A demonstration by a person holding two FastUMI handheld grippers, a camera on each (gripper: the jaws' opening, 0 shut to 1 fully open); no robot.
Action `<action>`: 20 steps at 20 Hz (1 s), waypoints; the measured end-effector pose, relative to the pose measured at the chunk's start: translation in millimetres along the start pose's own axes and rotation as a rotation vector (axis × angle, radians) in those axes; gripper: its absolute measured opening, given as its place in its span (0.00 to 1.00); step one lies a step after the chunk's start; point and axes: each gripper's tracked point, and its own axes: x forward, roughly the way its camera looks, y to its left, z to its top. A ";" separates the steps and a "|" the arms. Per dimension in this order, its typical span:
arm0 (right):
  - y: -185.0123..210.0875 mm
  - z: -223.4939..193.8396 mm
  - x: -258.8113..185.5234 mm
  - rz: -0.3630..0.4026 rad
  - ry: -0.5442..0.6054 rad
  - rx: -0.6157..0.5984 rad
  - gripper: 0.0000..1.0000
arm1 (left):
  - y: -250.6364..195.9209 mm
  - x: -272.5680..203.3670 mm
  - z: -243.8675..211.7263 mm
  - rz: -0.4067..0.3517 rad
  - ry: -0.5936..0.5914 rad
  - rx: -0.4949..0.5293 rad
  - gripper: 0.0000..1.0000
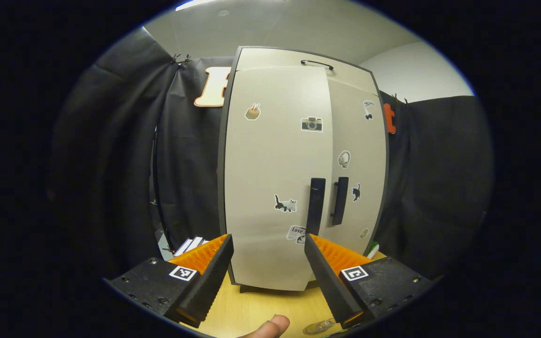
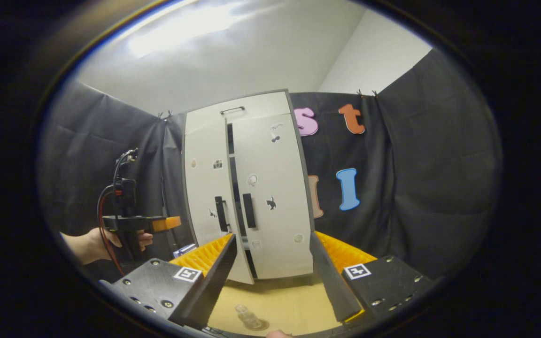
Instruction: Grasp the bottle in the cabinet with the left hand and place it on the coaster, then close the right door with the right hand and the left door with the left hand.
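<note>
- In the left gripper view we see the cabinet (image 1: 298, 169) standing on the wooden table (image 1: 261, 310), with black cloth on both sides of it.
- The right door (image 1: 357, 164) lies flush with the cabinet front. The left door (image 1: 277, 178) stands out a little toward us, and its free edge overlaps the right door.
- In the right gripper view a dark vertical gap shows between the two doors, so the left door (image 2: 207, 188) is not fully shut there, while the right door (image 2: 273, 197) is closed.
- The two handles (image 1: 317, 204) stand side by side, near but apart.
- There is open table between the cabinet base and our grippers.
- The left gripper (image 1: 268, 277) is spread wide and holds nothing; its fingers frame the lower part of the left door, and we cannot tell if they touch it.
- A fingertip (image 1: 273, 326) shows at the bottom edge of that view.
- The right gripper (image 2: 273, 277) is also spread wide and empty, low over the table, well back from the cabinet.
- In the right gripper view the left gripper (image 2: 165, 223) is seen farther off in a hand (image 2: 111, 241), just beside the left door.
- The bottle (image 2: 247, 317) stands on the coaster (image 2: 256, 325) on the table, in front of the cabinet, blurred at the bottom of the right gripper view.
</note>
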 end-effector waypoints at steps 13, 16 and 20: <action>11.4 -10.7 -21.4 0.039 0.015 0.003 0.94 | -20.3 -73.6 -13.5 0.011 0.016 0.037 0.93; 11.7 -10.7 -21.0 0.044 0.013 0.000 0.94 | -24.8 -83.1 -22.4 0.004 0.032 0.022 0.96; 15.2 -16.7 -22.2 0.055 0.025 0.001 0.94 | -23.6 -90.7 -29.1 0.019 0.038 0.019 0.96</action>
